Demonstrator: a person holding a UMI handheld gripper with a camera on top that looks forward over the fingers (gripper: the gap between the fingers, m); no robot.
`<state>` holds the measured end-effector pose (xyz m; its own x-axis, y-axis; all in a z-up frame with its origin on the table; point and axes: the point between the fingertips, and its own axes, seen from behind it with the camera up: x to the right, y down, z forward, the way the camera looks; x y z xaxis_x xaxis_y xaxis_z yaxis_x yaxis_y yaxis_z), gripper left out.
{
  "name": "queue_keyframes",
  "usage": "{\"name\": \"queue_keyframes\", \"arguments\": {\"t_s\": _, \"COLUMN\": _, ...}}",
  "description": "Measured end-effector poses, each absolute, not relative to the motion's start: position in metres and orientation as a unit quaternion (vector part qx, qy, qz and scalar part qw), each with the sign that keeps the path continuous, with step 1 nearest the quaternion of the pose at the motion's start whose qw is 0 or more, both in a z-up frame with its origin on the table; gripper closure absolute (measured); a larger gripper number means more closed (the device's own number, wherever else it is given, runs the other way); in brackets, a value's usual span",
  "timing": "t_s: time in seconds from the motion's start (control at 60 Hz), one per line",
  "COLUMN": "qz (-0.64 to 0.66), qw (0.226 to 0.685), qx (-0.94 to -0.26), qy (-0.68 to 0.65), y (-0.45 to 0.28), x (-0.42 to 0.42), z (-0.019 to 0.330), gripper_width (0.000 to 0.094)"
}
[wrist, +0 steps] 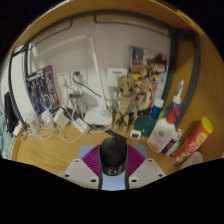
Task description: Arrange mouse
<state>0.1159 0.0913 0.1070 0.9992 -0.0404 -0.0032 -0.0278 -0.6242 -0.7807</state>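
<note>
A black computer mouse [113, 154] sits between my gripper's [113, 168] two fingers, its rear end with a small round logo facing the camera. The magenta pads [92, 162] press on its left and right sides, so the gripper is shut on it. A pale blue surface [113, 181] shows just under the mouse's rear, between the fingers. The wooden desk [50, 150] lies beyond and to the left. I cannot tell whether the mouse rests on the desk or is held above it.
Beyond the mouse the desk is crowded: white plugs and cables [62, 118] to the left, a brown toy figure [125, 95] in the middle, and a teal box [146, 125], a white jar [163, 136] and an orange tube [199, 136] to the right.
</note>
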Motion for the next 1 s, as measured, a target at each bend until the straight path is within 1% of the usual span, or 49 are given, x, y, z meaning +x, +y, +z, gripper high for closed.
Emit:
{"name": "queue_keyframes", "arguments": {"t_s": 0.167, "qz": 0.029, "qw": 0.384, "qx": -0.923, "qy": 0.012, "y": 0.090, "x": 0.115, "z": 0.026, "gripper_width": 0.0640}}
{"name": "queue_keyframes", "arguments": {"t_s": 0.283, "qz": 0.049, "qw": 0.366, "qx": -0.929, "qy": 0.006, "y": 0.084, "x": 0.106, "z": -0.005, "gripper_width": 0.0638}}
{"name": "queue_keyframes", "arguments": {"t_s": 0.317, "qz": 0.050, "qw": 0.360, "qx": -0.932, "qy": 0.005, "y": 0.081, "x": 0.105, "z": -0.012, "gripper_width": 0.0623}}
{"name": "queue_keyframes", "arguments": {"t_s": 0.333, "qz": 0.051, "qw": 0.371, "qx": -0.927, "qy": 0.007, "y": 0.084, "x": 0.105, "z": -0.010, "gripper_width": 0.0629}}
{"name": "queue_keyframes", "arguments": {"t_s": 0.35, "qz": 0.054, "qw": 0.370, "qx": -0.927, "qy": 0.009, "y": 0.084, "x": 0.104, "z": -0.011, "gripper_width": 0.0609}}
{"name": "queue_keyframes", "arguments": {"t_s": 0.383, "qz": 0.057, "qw": 0.370, "qx": -0.927, "qy": 0.010, "y": 0.082, "x": 0.104, "z": -0.011, "gripper_width": 0.0599}}
{"name": "queue_keyframes", "arguments": {"t_s": 0.667, "qz": 0.050, "qw": 0.356, "qx": -0.933, "qy": 0.016, "y": 0.078, "x": 0.109, "z": -0.015, "gripper_width": 0.0430}}
{"name": "queue_keyframes", "arguments": {"t_s": 0.717, "qz": 0.050, "qw": 0.351, "qx": -0.935, "qy": 0.014, "y": 0.076, "x": 0.107, "z": -0.015, "gripper_width": 0.0332}}
{"name": "queue_keyframes", "arguments": {"t_s": 0.75, "qz": 0.046, "qw": 0.347, "qx": -0.937, "qy": 0.013, "y": 0.074, "x": 0.108, "z": -0.014, "gripper_width": 0.0208}}
{"name": "queue_keyframes", "arguments": {"t_s": 0.767, "qz": 0.042, "qw": 0.345, "qx": -0.938, "qy": 0.011, "y": 0.072, "x": 0.109, "z": -0.014, "gripper_width": 0.0203}}
{"name": "queue_keyframes", "arguments": {"t_s": 0.817, "qz": 0.028, "qw": 0.340, "qx": -0.940, "qy": 0.003, "y": 0.066, "x": 0.112, "z": -0.010, "gripper_width": 0.0106}}
{"name": "queue_keyframes", "arguments": {"t_s": 0.9, "qz": 0.012, "qw": 0.330, "qx": -0.944, "qy": 0.005, "y": 0.048, "x": 0.114, "z": -0.001, "gripper_width": 0.0078}}
{"name": "queue_keyframes", "arguments": {"t_s": 1.0, "qz": -0.001, "qw": 0.316, "qx": -0.949, "qy": 0.018, "y": 0.010, "x": 0.114, "z": 0.020, "gripper_width": 0.0084}}
